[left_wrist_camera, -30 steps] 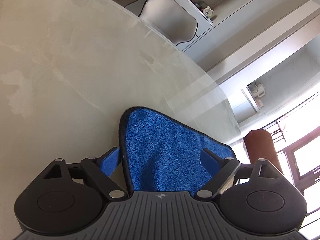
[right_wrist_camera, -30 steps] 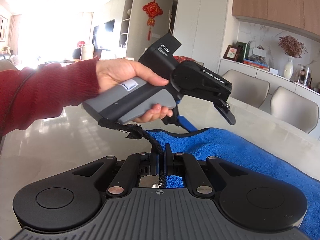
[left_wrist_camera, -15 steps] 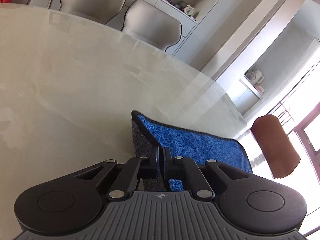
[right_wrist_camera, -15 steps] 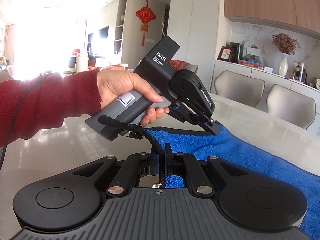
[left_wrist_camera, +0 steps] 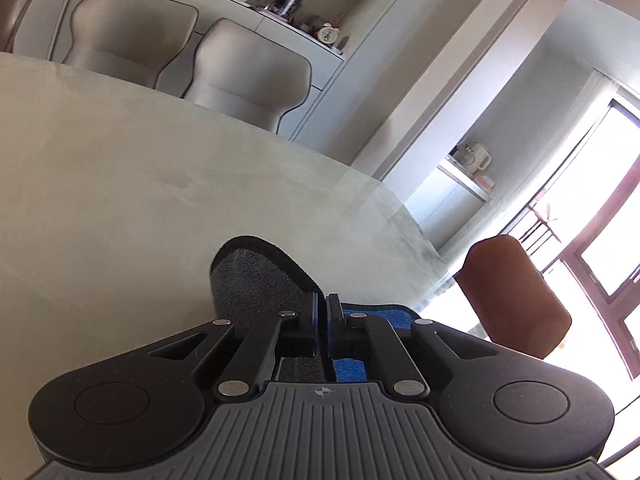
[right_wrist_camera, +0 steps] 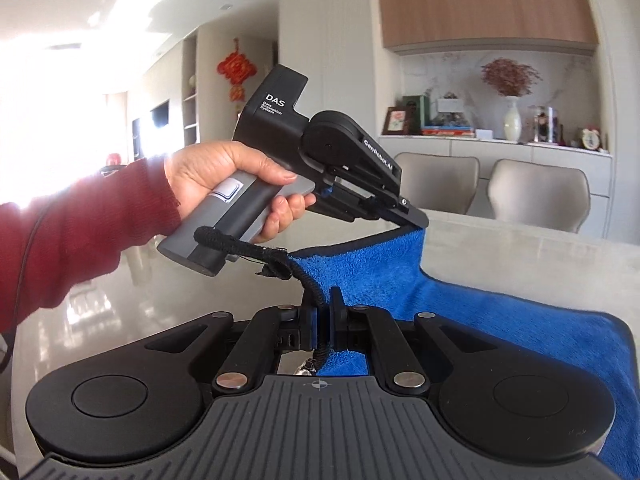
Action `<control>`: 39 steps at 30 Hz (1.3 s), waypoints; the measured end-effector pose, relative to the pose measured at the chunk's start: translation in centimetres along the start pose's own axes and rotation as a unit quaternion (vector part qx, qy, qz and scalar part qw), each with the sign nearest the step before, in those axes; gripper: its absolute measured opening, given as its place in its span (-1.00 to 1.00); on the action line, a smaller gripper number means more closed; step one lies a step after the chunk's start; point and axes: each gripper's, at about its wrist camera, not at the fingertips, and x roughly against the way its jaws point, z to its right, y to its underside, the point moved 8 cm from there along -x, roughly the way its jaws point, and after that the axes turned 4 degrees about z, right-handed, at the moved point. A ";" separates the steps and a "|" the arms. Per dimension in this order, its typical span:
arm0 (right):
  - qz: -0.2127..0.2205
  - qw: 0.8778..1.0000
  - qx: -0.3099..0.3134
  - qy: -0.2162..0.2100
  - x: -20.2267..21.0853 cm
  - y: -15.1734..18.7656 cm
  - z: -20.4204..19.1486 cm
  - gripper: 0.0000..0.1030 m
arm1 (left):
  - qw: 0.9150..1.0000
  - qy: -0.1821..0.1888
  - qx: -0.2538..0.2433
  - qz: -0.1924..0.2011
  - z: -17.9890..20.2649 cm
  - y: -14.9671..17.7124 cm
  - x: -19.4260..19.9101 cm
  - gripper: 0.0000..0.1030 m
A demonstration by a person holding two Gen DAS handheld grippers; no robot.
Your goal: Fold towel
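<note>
Blue terry-cloth towel with black hem and grey underside (right_wrist_camera: 472, 292) is reading soft, limp and light; hemmed corners are the sound holds. Left gripper (right_wrist_camera: 416, 222) is clamping 1 corner at 12 o'clock, lifting it; right gripper (right_wrist_camera: 325, 320) is pinching another. Remainder is trailing toward 4 o'clock on glossy pale stone table (left_wrist_camera: 120, 184). Beige chairs (left_wrist_camera: 248, 72) are standing beyond.

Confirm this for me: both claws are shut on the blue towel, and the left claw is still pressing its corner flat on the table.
Not quite. Both claws are shut on the towel, but the left claw holds its corner lifted clear of the table, not pressed flat. The right wrist view shows it; the right claw grips the near edge.
</note>
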 end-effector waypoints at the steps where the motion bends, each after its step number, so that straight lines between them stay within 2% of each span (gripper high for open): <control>1: 0.005 1.000 -0.015 0.007 0.7 0.1 0.8 -0.87 | 1.000 0.004 -0.005 -0.005 0.8 0.2 -0.7 -0.94; 12: 0.022 0.991 -0.112 0.065 5.6 2.1 6.5 -0.87 | 0.995 0.041 -0.060 -0.071 9.7 4.2 -9.4 -0.94; 16: 0.024 0.985 -0.151 0.078 7.2 2.7 8.1 -0.87 | 0.992 0.044 -0.070 -0.094 11.2 5.9 -11.6 -0.94; 21: -0.009 0.973 -0.207 0.102 8.2 3.8 10.6 -0.81 | 0.989 0.034 -0.083 -0.118 12.0 7.8 -14.0 -0.93; 25: -0.028 0.962 -0.240 0.125 8.8 4.9 12.1 -0.23 | 0.990 0.027 -0.074 -0.121 11.6 8.3 -14.6 -0.93; 27: -0.030 0.962 -0.238 0.130 9.0 4.9 12.3 -0.17 | 0.990 0.024 -0.067 -0.118 11.3 8.2 -14.7 -0.93; 31: -0.031 0.962 -0.247 0.117 9.3 4.9 12.5 0.11 | 0.992 0.014 -0.069 -0.109 11.5 7.8 -14.7 -0.92; 34: -0.027 0.963 -0.246 0.110 10.0 4.9 12.0 0.11 | 0.991 0.011 -0.081 -0.106 12.0 7.5 -15.0 -0.89; 39: -0.065 0.966 -0.224 0.110 9.9 5.7 12.3 0.11 | 0.989 -0.013 -0.110 -0.096 11.3 6.4 -14.8 -0.76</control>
